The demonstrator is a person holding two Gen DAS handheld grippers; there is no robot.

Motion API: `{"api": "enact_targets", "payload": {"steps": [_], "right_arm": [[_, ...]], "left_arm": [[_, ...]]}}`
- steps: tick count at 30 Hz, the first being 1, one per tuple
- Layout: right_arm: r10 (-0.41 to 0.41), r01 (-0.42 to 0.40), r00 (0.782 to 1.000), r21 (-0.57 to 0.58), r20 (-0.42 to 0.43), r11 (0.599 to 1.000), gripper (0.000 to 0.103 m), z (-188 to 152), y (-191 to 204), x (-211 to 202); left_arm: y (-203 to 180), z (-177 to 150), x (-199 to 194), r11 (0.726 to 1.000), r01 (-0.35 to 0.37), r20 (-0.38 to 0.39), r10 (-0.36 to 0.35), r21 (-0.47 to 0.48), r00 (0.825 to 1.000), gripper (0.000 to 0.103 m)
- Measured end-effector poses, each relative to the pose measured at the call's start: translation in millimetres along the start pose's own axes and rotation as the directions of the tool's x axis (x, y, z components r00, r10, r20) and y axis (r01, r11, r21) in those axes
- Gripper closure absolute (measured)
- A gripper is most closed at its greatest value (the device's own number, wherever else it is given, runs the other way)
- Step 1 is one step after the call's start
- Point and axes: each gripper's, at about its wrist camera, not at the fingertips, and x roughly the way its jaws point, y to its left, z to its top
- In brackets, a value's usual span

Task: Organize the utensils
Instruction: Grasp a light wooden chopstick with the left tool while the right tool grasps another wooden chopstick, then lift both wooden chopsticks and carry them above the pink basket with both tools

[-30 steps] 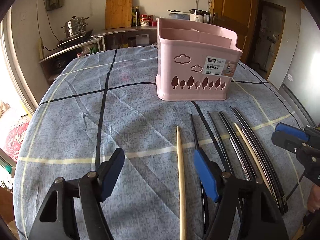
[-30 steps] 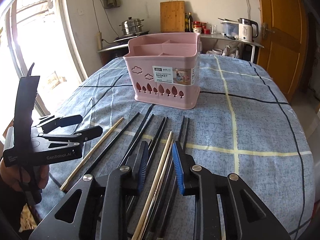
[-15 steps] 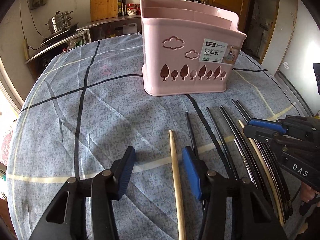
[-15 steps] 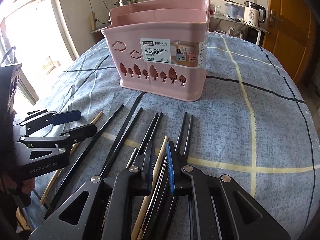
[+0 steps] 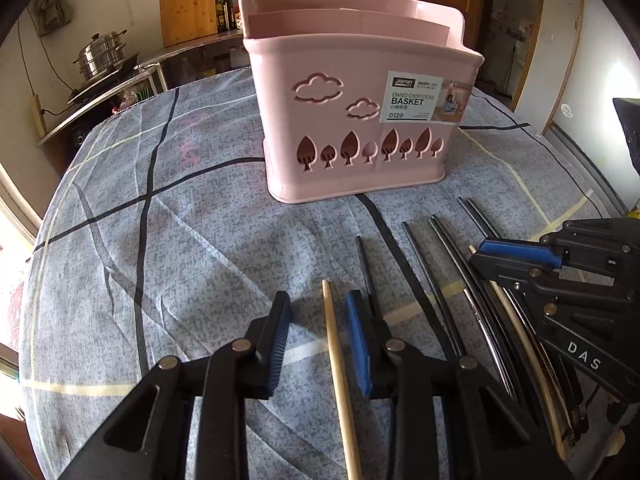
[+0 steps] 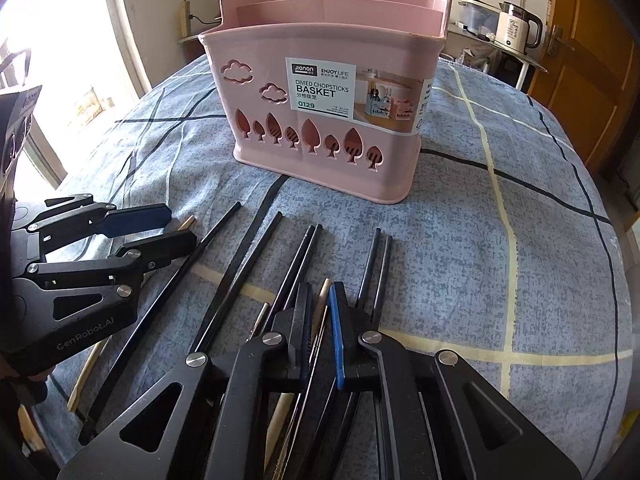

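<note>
Basically, a round tabletop (image 5: pixel 120 240) under a blue-grey speckled cloth with black and cream stripes, soft and creased.

Pink basket (image 6: pixel 320 92): smooth moulded plastic, boxy with rounded corners, divider walls inside, cloud and tree cut-outs on the front, paper label at its right. Stands upright at the far middle of the tabletop, well apart from both grippers.

Black chopsticks (image 6: pixel 224 280): thin, glossy, tapered rods fanned out flat on the cloth in front of the basket, tips toward it, some in touching pairs.

Left gripper (image 5: pixel 318 334): matte black linkage arms with silver rivets, ribbed blue pads. Jaws closing, a gap shows on both sides of the wooden chopstick (image 5: pixel 338 368) between them, so pads not pressing yet. That chopstick is pale bare wood, round and straight, and lies leftmost on the cloth, near edge.

Right gripper (image 6: pixel 320 320): same build, jaws closing and almost together around a second wooden chopstick (image 6: pixel 322 302) in the middle of the black bundle. A thin metal-looking chopstick (image 6: pixel 259 320) lies just left of it. Whether the pads already pinch the wood, cannot tell; no clear gap visible.

Far counter: steel steamer pot (image 5: pixel 102 54), wooden cutting board (image 5: pixel 187 7), white kettle (image 6: pixel 516 28).
</note>
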Motion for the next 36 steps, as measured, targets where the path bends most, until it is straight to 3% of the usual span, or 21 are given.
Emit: {"api": "enact_targets", "payload": {"steps": [2, 4, 11, 25, 28, 33, 36], "right_arm": [[0.012, -0.012, 1.0, 0.005, 0.001, 1.0, 0.097, 0.5, -0.9, -0.2], [0.015, -0.015, 1.0, 0.011, 0.005, 1.0, 0.097, 1.1, -2.0, -2.0], [0.057, -0.058, 0.996, 0.025, 0.066, 0.998, 0.097, 5.5, -4.2, -24.8], [0.113, -0.118, 0.966, 0.009, 0.232, 0.993, 0.098, 15.1, -7.2, -94.6], [0.126, -0.13, 0.969, 0.005, 0.212, 0.992, 0.098, 14.7, -11.6, -88.7], [0.199, -0.204, 0.976, 0.064, 0.085, 0.977, 0.098, 12.3, -29.0, -46.8], [0.223, -0.227, 0.973, 0.084, 0.055, 0.97, 0.098, 8.6, -33.0, -30.4]], "left_arm": [[-0.8, 2.1, 0.6, 1.0, 0.009, -0.003, -0.009, 0.0, 1.0, 0.092], [0.0, 4.0, 1.1, 1.0, 0.018, -0.008, -0.019, -0.011, 1.0, 0.097], [1.3, 5.4, -10.5, 0.998, 0.058, 0.004, -0.058, -0.032, 0.998, 0.098], [3.5, 20.9, -94.0, 0.998, 0.068, 0.185, -0.067, 0.0, 0.981, 0.098], [4.2, 20.3, -89.7, 0.998, 0.065, 0.174, -0.065, 0.003, 0.983, 0.098], [5.6, 15.9, -66.8, 0.997, 0.071, 0.114, -0.067, -0.026, 0.991, 0.098], [9.5, 12.3, -57.0, 0.996, 0.074, 0.093, -0.07, -0.04, 0.993, 0.098]]}}
